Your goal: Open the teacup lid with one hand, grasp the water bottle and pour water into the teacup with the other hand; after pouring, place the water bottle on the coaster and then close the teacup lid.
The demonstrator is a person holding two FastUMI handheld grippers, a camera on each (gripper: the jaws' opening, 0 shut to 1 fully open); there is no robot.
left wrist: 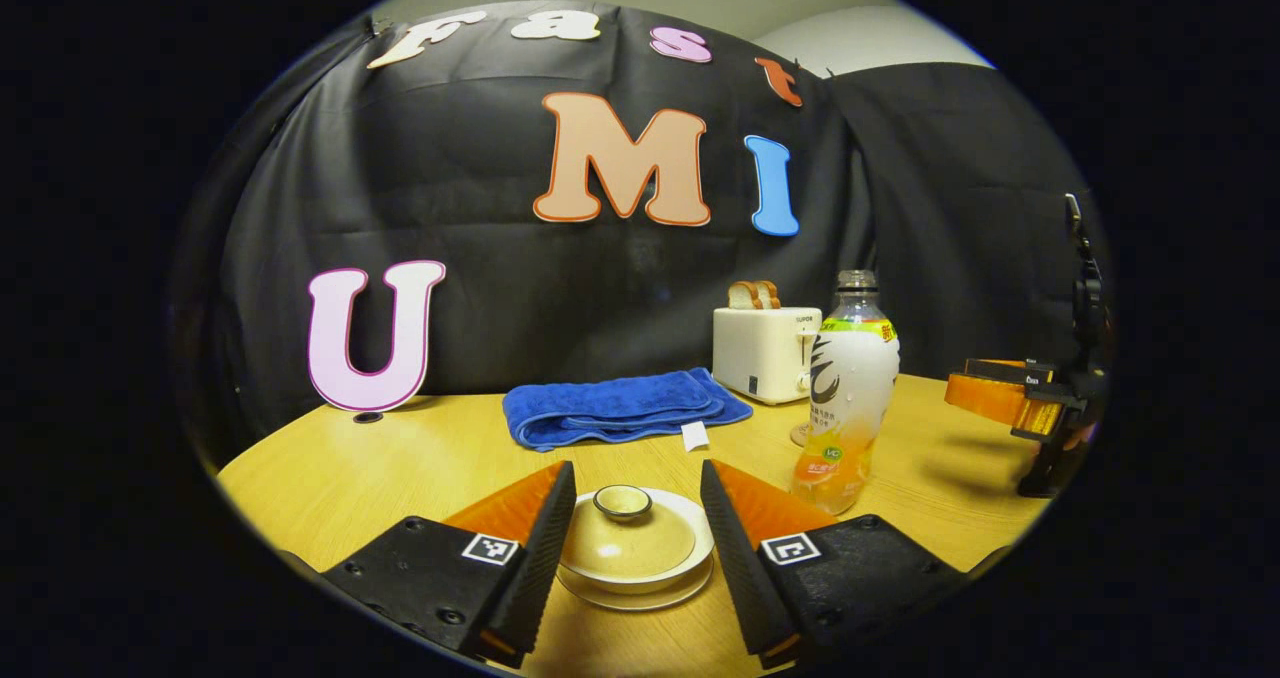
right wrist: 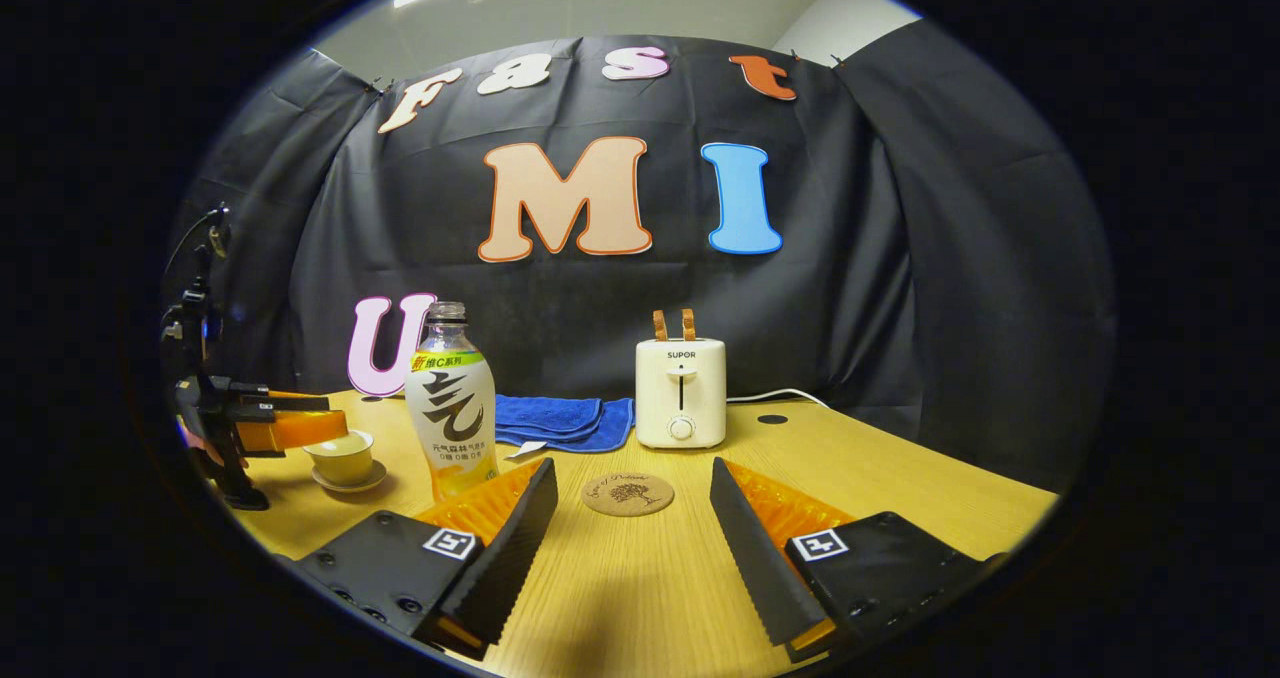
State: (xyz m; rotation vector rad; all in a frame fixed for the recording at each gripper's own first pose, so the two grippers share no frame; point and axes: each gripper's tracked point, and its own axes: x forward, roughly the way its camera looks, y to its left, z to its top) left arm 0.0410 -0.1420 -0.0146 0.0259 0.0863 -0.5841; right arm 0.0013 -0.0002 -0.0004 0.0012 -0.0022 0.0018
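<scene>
While the left claw gapes wide, the lidded teacup sits right between its fingers, untouched.
Bottle stands just right of it on the counter; right claw spread open, empty, coaster lying between its fingertips, lid on.

lidded teacup, upright bottle, bare coaster
</scene>
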